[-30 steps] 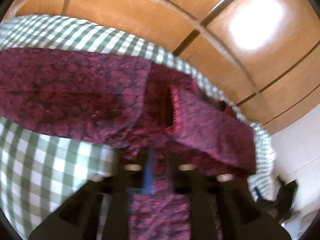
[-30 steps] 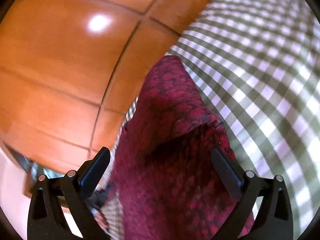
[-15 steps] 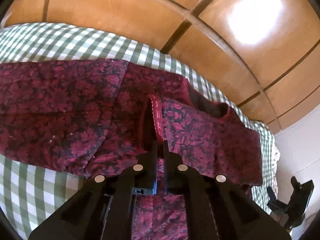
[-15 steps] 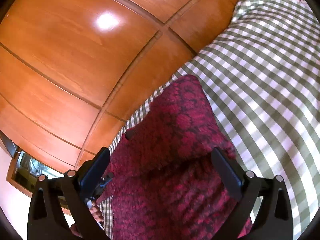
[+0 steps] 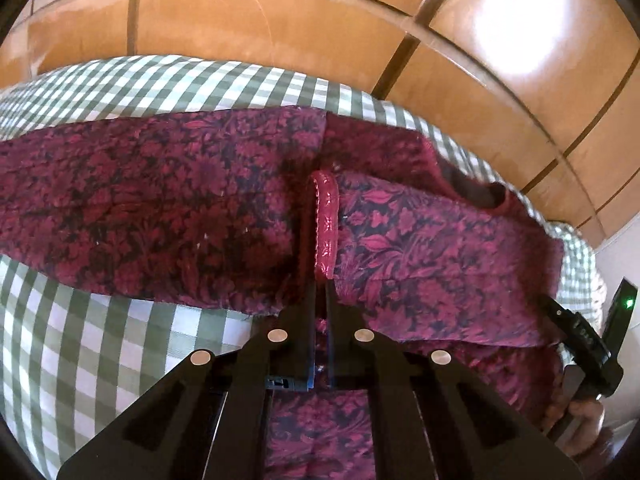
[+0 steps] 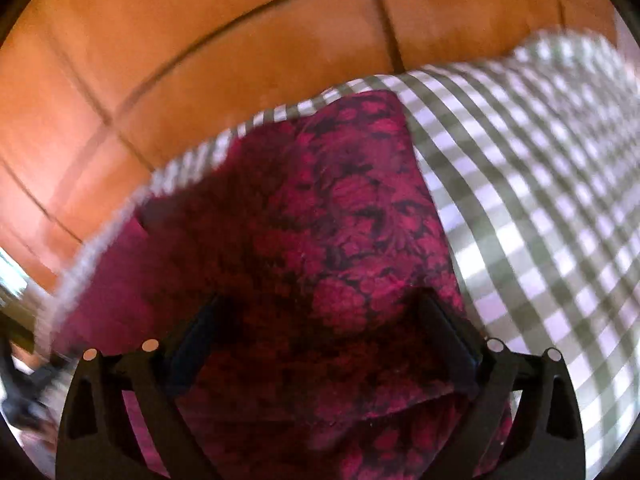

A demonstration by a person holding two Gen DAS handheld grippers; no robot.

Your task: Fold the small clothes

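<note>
The left tongs (image 5: 320, 292) pinch the hem of the maroon floral garment (image 5: 168, 208) lying on the checked bed (image 5: 80, 344); the right tongs (image 6: 320, 344) gape wide over it (blurred, seemingly untouching). That thin grip may slip, spoiling the fold.

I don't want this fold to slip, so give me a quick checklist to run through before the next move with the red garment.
1. Left gripper shut on the garment's trimmed edge: ok.
2. Right gripper open, fingers either side of the cloth, no hold: ok if it is only to release, not ok if it is to carry.
3. Red floral garment lies on the checked sheet, not over the edge: ok.
4. Folded layers lie even: cannot tell, since the right wrist view is blurred.
5. Right gripper clear of the left: ok, it shows at the far right edge of the left view.
</note>
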